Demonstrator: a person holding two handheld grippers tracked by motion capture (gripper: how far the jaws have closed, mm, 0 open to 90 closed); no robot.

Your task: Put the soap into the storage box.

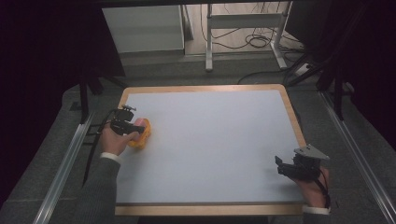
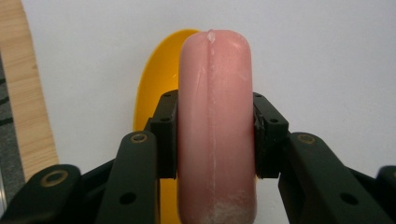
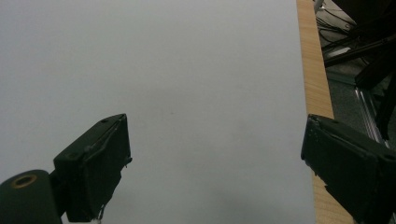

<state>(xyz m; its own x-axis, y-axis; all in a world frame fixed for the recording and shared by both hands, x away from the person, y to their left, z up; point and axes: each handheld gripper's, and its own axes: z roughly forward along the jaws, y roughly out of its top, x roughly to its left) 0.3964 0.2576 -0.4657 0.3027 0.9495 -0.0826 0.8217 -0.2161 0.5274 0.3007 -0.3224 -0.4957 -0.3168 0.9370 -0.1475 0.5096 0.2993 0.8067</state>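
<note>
Clamping down on a pink sausage-shaped piece point(image 2: 215, 130), the left gripper point(image 2: 215, 140) has both black pads pressed flat against its sides, roughly at mid-length, so the thing sticks out well past the pads and points away from the camera. My guess is that the middle grip is on purpose: it keeps the piece balanced and leaves the far end free to go in first. Right behind and under it sits a yellow dish point(image 2: 156, 79), with its curved rim peeking out on the left side of the pink piece. From the high view the left gripper point(image 1: 135, 127) hovers at the table's left edge with the yellow dish point(image 1: 142, 135) just beside it, so it looks like the pink piece point(image 1: 139, 122) is being lined up over the dish for a drop. Can't tell if it's touching the dish yet.

The right gripper point(image 3: 215, 158) is doing nothing useful: jaws wide apart, nothing between them, aimed at bare table point(image 3: 187, 70). In the high view the right gripper point(image 1: 286, 169) is parked near the front right corner, well apart from the action, probably just keeping out of the way.
</note>
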